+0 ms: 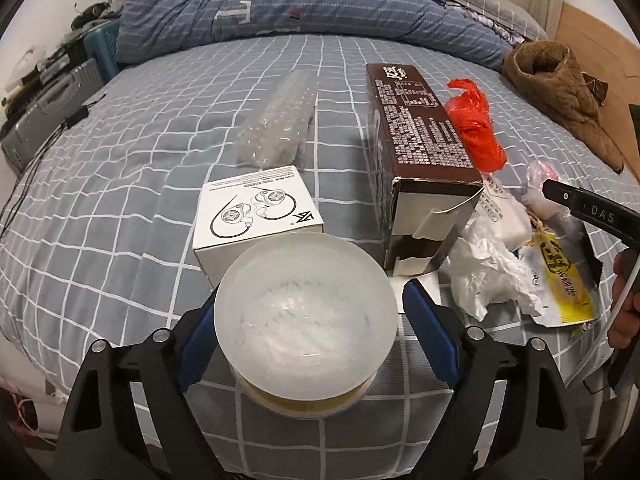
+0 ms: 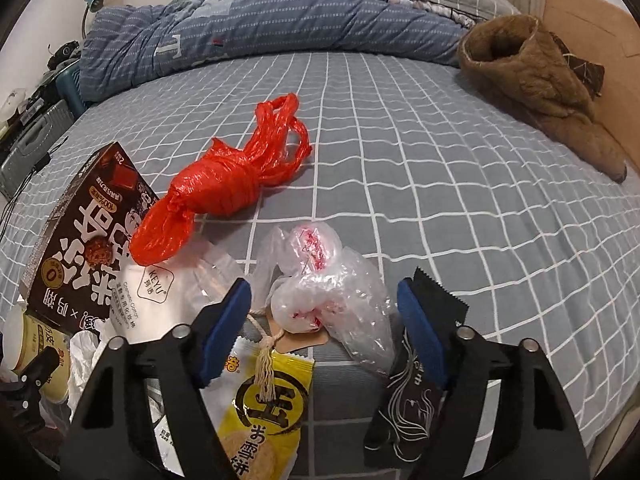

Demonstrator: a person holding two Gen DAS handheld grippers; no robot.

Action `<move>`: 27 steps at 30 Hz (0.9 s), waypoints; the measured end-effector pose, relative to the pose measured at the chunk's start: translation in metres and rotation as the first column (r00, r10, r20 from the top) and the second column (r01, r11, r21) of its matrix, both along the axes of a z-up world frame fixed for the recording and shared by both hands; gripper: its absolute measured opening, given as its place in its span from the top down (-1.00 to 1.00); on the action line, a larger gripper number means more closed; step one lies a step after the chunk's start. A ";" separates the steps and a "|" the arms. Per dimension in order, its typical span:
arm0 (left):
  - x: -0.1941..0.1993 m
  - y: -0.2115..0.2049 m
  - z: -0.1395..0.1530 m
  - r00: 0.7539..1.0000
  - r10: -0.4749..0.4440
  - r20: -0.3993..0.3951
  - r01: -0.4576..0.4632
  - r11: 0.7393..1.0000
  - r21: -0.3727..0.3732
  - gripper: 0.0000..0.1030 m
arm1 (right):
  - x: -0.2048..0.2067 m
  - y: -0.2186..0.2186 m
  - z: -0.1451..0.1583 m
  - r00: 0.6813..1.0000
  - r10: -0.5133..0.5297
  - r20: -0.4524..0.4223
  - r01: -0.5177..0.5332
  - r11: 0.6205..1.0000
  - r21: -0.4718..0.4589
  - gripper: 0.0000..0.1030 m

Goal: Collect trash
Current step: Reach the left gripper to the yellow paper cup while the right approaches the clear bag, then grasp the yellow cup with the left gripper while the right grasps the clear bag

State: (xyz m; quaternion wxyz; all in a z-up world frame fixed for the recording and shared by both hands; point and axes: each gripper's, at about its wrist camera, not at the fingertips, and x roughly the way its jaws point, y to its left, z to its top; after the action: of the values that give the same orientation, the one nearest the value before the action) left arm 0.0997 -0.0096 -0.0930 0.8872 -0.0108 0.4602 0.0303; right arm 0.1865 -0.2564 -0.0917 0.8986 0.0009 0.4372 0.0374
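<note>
Trash lies on a bed with a grey checked sheet point(image 1: 120, 200). A round cup with a frosted lid point(image 1: 306, 308) stands between the blue pads point(image 1: 428, 332) of my left gripper point(image 1: 308, 300), which is open; a narrow gap shows at the right pad. In the right wrist view my right gripper point(image 2: 324, 292) is open around a crumpled clear plastic bag point(image 2: 320, 296), its pads apart from it. A yellow snack wrapper point(image 2: 260, 400) and a black wrapper point(image 2: 416, 400) lie under the fingers. A knotted red bag point(image 2: 224, 184) lies beyond.
A white earphone box point(image 1: 258, 208), bubble wrap point(image 1: 276, 120), an opened brown box point(image 1: 420, 132) and crumpled white paper point(image 1: 488, 276) lie around the cup. A blue quilt point(image 1: 280, 8) and a brown coat point(image 2: 540, 80) lie at the far side. A suitcase point(image 1: 44, 120) stands at the left.
</note>
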 end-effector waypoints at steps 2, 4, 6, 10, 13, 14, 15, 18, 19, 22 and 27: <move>0.000 0.001 -0.002 1.000 0.008 -0.002 -0.008 1.000 0.004 -0.53 | 0.001 0.001 -0.003 1.000 0.000 -0.007 0.000 1.000 -0.006 -0.19; 0.001 0.004 -0.005 1.000 0.019 -0.006 -0.019 1.000 0.011 -0.41 | 0.002 0.000 -0.004 1.000 -0.001 -0.013 0.001 1.000 0.000 -0.08; 0.000 0.007 -0.006 1.000 0.023 -0.002 -0.023 1.000 -0.009 -0.41 | 0.002 0.001 -0.004 1.000 -0.002 -0.014 0.002 1.000 0.006 -0.02; -0.002 0.009 -0.004 1.000 0.019 0.003 -0.019 1.000 -0.018 -0.40 | 0.001 0.007 -0.002 1.000 0.007 -0.009 -0.007 1.000 -0.017 0.07; -0.004 0.011 -0.002 1.000 0.017 0.006 -0.017 1.000 -0.026 -0.40 | -0.002 0.011 0.001 1.000 0.009 0.004 -0.008 1.000 -0.027 0.08; -0.004 0.011 -0.001 1.000 0.015 0.008 -0.015 0.999 -0.028 -0.40 | -0.003 0.011 0.002 1.000 0.007 0.008 -0.007 1.000 -0.030 0.08; -0.005 0.011 0.001 1.000 0.014 0.013 -0.013 0.999 -0.029 -0.40 | -0.004 0.011 0.004 1.000 0.005 0.013 -0.005 0.999 -0.033 0.08; -0.007 0.011 0.005 1.000 0.009 0.026 -0.008 1.000 -0.028 -0.40 | -0.008 0.011 0.012 0.999 -0.002 0.037 0.003 1.000 -0.030 0.08; -0.007 0.011 0.007 1.000 0.009 0.029 -0.008 1.000 -0.030 -0.40 | -0.010 0.011 0.015 0.999 -0.004 0.045 0.006 1.000 -0.030 0.08; -0.009 0.012 0.012 0.999 0.009 0.042 -0.008 0.999 -0.035 -0.40 | -0.017 0.010 0.025 0.997 -0.016 0.070 0.018 0.999 -0.028 0.08; -0.014 0.009 0.021 0.998 -0.002 0.061 0.004 0.999 -0.043 -0.40 | -0.030 0.011 0.036 0.995 -0.024 0.096 0.027 0.999 -0.030 0.08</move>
State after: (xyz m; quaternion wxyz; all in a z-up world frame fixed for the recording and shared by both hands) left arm 0.0860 -0.0011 -0.0722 0.9005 -0.0299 0.4335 0.0188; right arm 0.1569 -0.2458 -0.0553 0.9187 -0.0094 0.3943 0.0190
